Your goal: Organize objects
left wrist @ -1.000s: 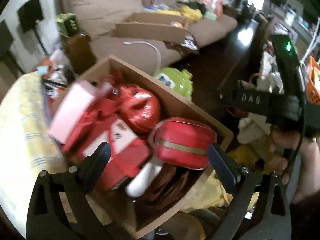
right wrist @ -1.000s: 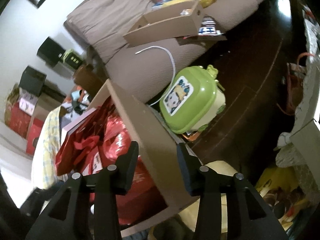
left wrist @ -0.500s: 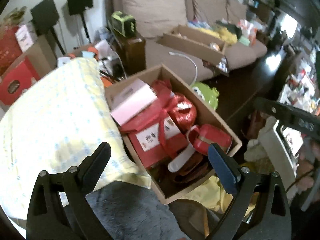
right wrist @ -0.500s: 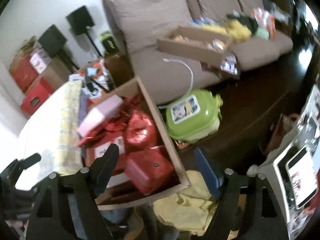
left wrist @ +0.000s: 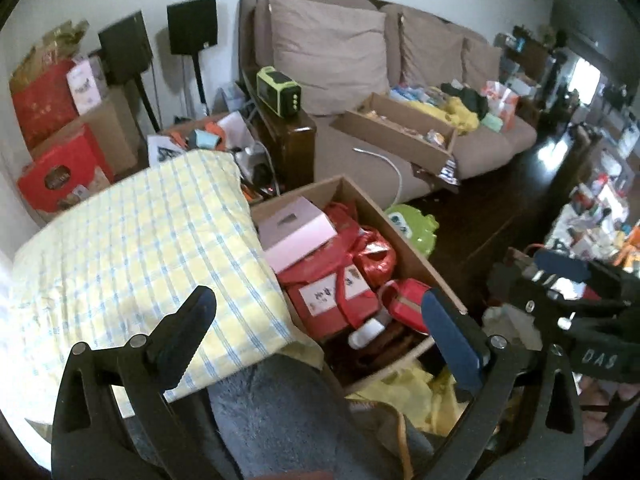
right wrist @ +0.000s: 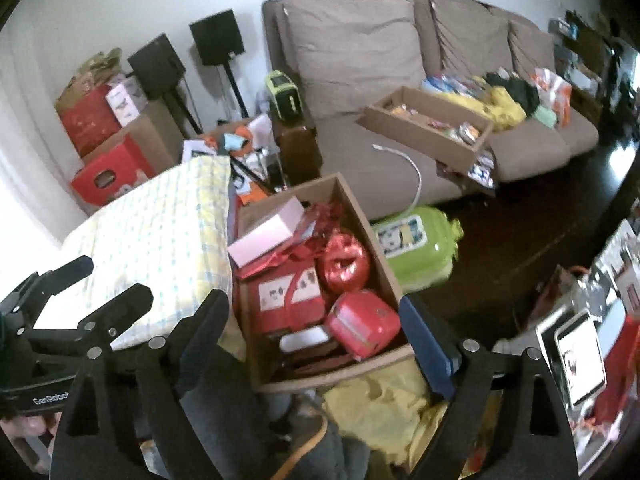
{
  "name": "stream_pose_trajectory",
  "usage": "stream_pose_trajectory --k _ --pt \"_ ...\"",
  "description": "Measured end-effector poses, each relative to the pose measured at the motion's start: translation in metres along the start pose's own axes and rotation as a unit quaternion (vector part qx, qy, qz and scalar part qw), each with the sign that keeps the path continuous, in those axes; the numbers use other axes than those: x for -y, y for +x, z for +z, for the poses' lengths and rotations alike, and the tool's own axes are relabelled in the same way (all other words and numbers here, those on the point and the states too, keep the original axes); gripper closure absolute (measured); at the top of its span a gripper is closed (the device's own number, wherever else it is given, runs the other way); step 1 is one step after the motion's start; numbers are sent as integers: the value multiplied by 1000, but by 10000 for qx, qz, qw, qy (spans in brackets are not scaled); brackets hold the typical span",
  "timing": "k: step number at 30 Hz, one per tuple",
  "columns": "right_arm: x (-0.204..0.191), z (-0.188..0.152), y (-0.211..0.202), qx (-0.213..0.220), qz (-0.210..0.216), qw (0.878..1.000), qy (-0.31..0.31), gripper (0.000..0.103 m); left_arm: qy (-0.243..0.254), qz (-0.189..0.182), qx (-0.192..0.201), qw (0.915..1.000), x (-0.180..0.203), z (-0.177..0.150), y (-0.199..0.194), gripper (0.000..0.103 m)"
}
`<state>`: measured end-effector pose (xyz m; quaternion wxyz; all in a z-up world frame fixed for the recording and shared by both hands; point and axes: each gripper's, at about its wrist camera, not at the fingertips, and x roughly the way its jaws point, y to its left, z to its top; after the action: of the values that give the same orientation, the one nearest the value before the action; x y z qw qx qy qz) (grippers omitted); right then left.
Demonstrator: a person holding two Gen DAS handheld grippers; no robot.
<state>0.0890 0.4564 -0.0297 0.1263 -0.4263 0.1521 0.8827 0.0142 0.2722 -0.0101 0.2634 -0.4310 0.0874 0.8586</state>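
While both jaws stand apart and empty, right gripper [right wrist: 316,322] just widened, left gripper [left wrist: 318,316], cardboard box [left wrist: 416,254] below.

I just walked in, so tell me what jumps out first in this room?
An open cardboard box crammed with red gift packages sits in the middle, beside a yellow checked pillow. A bright green case lies on the dark floor in front of the brown sofa.

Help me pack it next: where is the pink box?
In both views the pink box lies atop the red packages at the far left of the open cardboard box, beside the yellow checked cushion.
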Motion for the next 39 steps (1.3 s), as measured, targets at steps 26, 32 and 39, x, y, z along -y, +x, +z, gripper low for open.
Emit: stream_pose_trajectory --k 26,32,39 --pt "-10 -8 -34 105 -223 9993 -272 15 103 235 213 9994 5 2 -18 0" --pt "-10 -8 -36 133 -220 9993 -273 15 97 178 197 9996 6 3 -20 0" --pt "-10 -8 -40 161 -181 9993 -286 15 65 117 161 9998 5 4 -21 0"
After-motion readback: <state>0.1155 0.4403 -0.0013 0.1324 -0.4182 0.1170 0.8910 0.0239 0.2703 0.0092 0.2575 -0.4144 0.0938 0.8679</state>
